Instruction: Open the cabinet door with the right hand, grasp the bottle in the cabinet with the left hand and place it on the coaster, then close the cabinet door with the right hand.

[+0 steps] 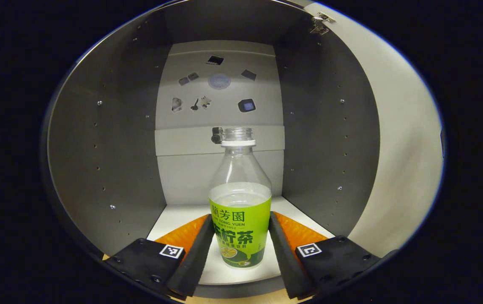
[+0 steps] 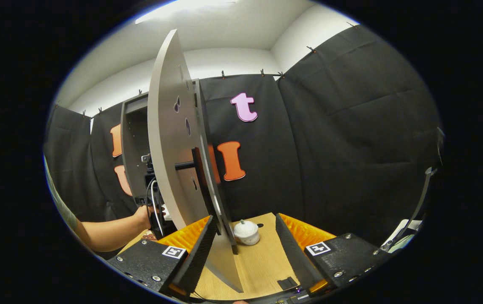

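now the left gripper [image 1: 241, 247] is right inside the open cabinet [image 1: 102, 139], its fingers spread either side of the bottle [image 1: 240, 211], which stands upright on the pale cabinet floor, centred between them. they look to sit just at the label's flanks; whether they press yet is hard to call, so count it as released for now. the bottle is uncapped and part full, so the squeeze wants to be even and low on the label, and the lift straight and level, no tilt, or it spills. over in the right gripper view, the right gripper [image 2: 245, 249] is spread wide with the swung-out cabinet door [image 2: 173, 139] edge between its fingers, not clamped. a forearm [image 2: 110, 230] reaches into the cabinet beyond. best that the door is held steady while the bottle comes out.
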{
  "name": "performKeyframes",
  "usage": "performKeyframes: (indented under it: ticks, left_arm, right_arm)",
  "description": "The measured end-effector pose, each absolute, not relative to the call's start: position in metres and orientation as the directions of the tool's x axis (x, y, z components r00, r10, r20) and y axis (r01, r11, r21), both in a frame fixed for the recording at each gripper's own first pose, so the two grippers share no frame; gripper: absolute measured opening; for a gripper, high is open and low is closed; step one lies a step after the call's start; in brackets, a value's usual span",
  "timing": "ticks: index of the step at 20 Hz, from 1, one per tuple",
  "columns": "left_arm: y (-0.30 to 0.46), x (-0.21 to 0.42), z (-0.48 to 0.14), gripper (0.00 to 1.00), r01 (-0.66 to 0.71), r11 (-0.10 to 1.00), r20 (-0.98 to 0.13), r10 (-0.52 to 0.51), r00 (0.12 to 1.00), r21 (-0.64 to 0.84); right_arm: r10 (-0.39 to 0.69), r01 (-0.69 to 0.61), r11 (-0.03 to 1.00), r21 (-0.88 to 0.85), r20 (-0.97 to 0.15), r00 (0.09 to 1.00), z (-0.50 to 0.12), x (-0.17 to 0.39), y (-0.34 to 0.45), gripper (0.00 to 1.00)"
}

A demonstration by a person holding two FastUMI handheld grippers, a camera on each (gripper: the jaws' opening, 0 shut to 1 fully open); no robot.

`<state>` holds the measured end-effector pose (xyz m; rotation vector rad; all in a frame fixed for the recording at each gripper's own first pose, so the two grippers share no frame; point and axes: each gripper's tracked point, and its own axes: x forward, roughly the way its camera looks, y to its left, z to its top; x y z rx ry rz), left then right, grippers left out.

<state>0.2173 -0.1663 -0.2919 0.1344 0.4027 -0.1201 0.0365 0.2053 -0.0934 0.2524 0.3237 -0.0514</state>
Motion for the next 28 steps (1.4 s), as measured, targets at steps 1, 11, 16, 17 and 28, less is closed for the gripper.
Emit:
performKeyframes:
  ticks: [1, 11, 16, 17, 28]
  left_arm:
    - [-0.167, 0.214, -0.293, 0.82, 0.149, 0.983, -0.405, -0.096, 0.909, 0.103]
    - [-0.144, 0.177, -0.240, 0.81, 0.122, 0.983, -0.317, -0.073, 0.945, 0.136]
    - [-0.122, 0.128, -0.217, 0.81, 0.079, 0.988, -0.301, -0.035, 0.953, 0.136]
    - [-0.116, 0.117, -0.214, 0.81, 0.064, 0.988, -0.298, -0.019, 0.954, 0.142]
    - [-0.037, 0.017, -0.199, 0.79, -0.052, 0.975, -0.257, 0.108, 0.960, 0.217]
  right_arm:
    - [-0.005, 0.087, 0.968, 0.237, -0.325, 0.946, -0.094, 0.036, 0.206, 0.88]
    - [0.057, 0.030, 0.970, 0.242, -0.348, 0.936, -0.105, 0.034, 0.200, 0.88]
    - [0.144, -0.054, 0.962, 0.269, -0.326, 0.934, -0.103, 0.034, 0.203, 0.88]
    - [0.158, -0.065, 0.960, 0.272, -0.335, 0.929, -0.108, 0.033, 0.202, 0.88]
    - [0.237, -0.141, 0.945, 0.295, -0.320, 0.917, -0.101, 0.030, 0.222, 0.88]
